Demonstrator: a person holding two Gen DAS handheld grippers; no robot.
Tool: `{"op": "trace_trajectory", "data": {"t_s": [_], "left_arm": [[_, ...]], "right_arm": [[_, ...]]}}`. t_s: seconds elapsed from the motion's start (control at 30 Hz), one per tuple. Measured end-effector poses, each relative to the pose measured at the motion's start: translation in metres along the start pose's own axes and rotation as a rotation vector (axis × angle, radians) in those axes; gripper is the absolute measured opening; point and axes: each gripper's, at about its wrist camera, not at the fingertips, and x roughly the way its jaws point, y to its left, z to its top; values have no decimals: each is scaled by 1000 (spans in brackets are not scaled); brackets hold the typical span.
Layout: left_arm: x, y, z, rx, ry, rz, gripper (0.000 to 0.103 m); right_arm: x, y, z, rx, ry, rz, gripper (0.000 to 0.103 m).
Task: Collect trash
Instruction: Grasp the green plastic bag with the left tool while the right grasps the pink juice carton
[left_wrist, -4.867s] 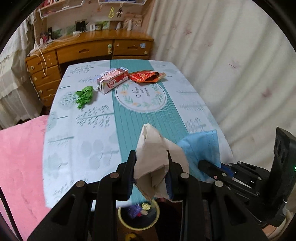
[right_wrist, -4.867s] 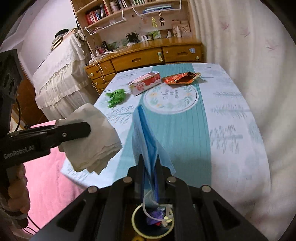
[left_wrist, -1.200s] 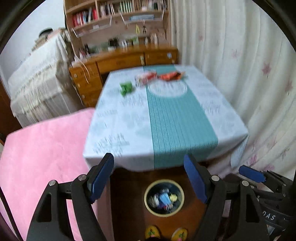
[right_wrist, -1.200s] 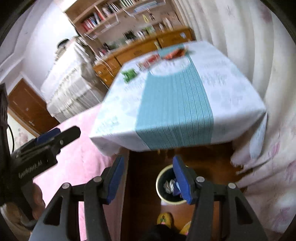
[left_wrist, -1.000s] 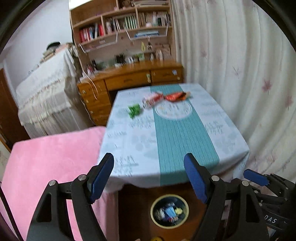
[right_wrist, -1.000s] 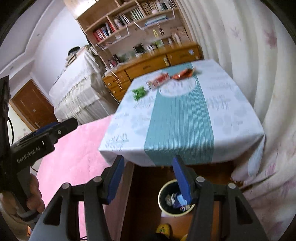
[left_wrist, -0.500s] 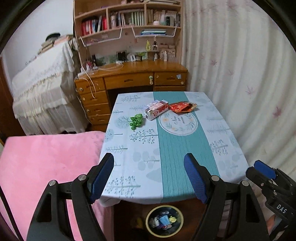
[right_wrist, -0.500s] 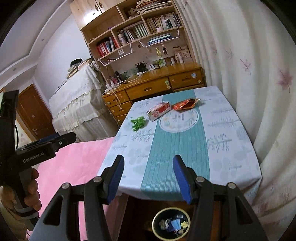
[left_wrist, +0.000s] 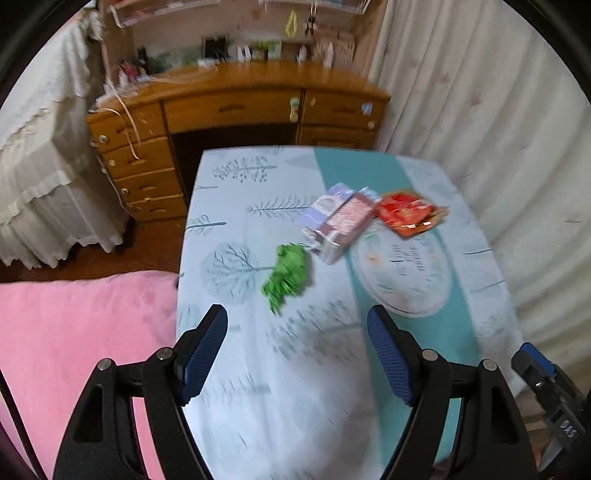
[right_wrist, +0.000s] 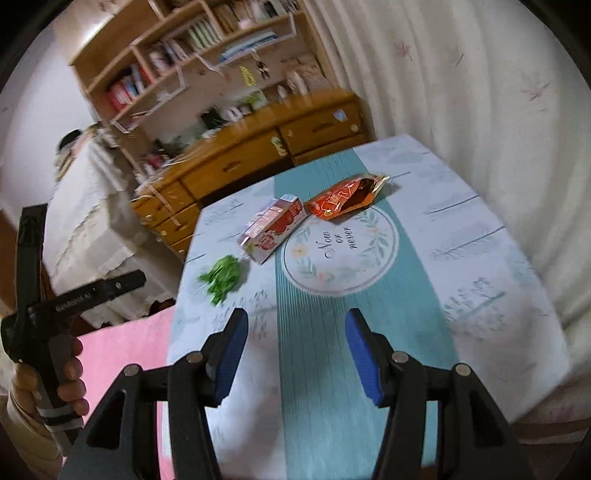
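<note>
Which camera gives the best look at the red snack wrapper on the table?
The right wrist view: there the red snack wrapper is fairly sharp, with its torn open end and foil edge visible. The left wrist view shows the same wrapper beside the carton, but motion blur smears it into a red-orange shape.

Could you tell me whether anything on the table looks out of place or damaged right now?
Three bits of litter lie on the tablecloth: a crumpled green wrapper, a drink carton on its side, and a torn-open red snack bag. Nothing looks spilled.
</note>
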Motion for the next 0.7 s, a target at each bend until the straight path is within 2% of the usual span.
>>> {"op": "trace_trajectory", "data": {"t_s": [0.13, 0.3, 0.43, 0.5, 0.57, 0.63, 0.7], "left_arm": [[74, 17, 28, 17, 85, -25, 76], [146, 25, 38, 3, 190, -43, 76], [188, 26, 40, -14, 263, -70, 64], [198, 27, 41, -24, 282, -83, 62], [204, 27, 42, -34, 297, -100, 52], [208, 24, 46, -4, 286, -107, 33], [207, 24, 49, 10, 276, -107, 32]], "right_arm": [[55, 14, 19, 54, 39, -18, 55], [109, 25, 33, 49, 93, -53, 55], [141, 31, 45, 62, 116, -61, 55], [156, 34, 50, 65, 132, -63, 55], [167, 38, 56, 69, 144, -58, 55], [177, 43, 61, 70, 154, -53, 55], [188, 48, 68, 70, 161, -47, 55]]}}
